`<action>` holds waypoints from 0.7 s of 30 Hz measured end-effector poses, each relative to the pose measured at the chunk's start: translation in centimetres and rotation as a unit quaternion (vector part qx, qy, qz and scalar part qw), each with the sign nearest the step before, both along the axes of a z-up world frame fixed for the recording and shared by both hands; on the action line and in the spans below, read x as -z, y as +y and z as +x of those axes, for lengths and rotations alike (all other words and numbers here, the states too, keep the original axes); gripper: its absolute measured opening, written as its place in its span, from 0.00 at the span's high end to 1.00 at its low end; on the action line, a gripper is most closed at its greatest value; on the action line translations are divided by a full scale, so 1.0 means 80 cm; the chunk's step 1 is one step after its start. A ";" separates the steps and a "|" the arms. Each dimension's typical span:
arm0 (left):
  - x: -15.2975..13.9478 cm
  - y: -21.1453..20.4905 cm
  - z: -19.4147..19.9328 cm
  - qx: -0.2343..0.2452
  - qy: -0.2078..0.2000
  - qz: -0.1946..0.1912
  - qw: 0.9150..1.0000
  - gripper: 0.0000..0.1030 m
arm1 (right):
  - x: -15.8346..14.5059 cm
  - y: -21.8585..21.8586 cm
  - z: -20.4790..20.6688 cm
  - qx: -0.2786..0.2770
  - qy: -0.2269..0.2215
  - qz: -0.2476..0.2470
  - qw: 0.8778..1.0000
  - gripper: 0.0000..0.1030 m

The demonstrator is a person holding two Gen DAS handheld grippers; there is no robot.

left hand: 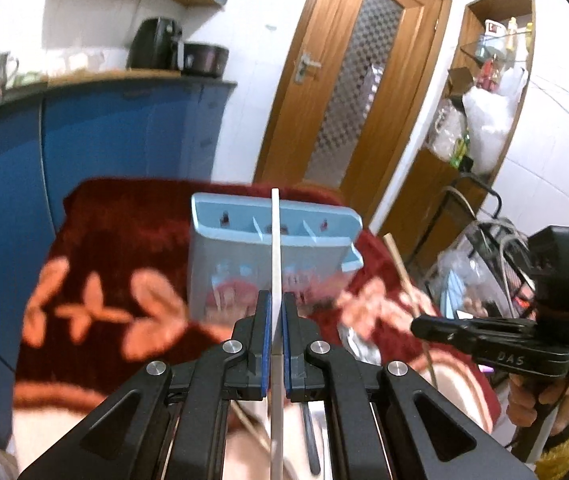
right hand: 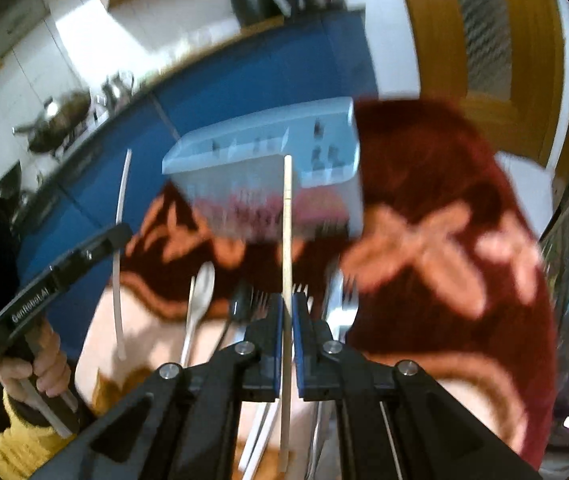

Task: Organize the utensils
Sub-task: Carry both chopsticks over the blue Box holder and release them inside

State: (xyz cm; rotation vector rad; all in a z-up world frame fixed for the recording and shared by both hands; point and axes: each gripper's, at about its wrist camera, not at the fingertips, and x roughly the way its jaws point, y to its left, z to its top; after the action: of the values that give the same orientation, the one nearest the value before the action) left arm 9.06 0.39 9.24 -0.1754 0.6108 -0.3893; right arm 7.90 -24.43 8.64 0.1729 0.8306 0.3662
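While each tool grips one chopstick, left tool (left hand: 275, 328) white chopstick (left hand: 276, 240), right tool (right hand: 287, 320) wooden chopstick (right hand: 287, 220), one blue holder (left hand: 272, 248) stands beyond; one white spoon (right hand: 201, 292) lies before it.

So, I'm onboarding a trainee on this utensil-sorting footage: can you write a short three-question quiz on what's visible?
1. True or false: the left tool is shut on a white chopstick.
2. What does the right tool grip? A) a fork B) a wooden chopstick C) a spoon
3. Fill in: the light blue utensil holder stands on a dark ___ cloth with an orange pattern.

Key: 1 true; 2 B; 3 red.
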 end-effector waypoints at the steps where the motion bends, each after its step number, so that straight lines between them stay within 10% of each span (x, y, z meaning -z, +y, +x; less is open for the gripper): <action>1: -0.007 0.000 0.008 -0.008 -0.009 -0.003 1.000 0.96 | -0.006 -0.001 0.003 0.006 -0.018 0.001 1.000 0.94; 21: -0.055 0.007 0.133 -0.122 -0.154 -0.041 0.980 0.96 | -0.043 0.013 0.141 0.052 -0.215 0.048 0.974 0.94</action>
State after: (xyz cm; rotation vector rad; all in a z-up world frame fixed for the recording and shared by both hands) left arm 19.73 0.95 13.60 -0.2601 0.2632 -0.1970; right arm 19.19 -23.37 12.04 0.2169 0.3744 0.3290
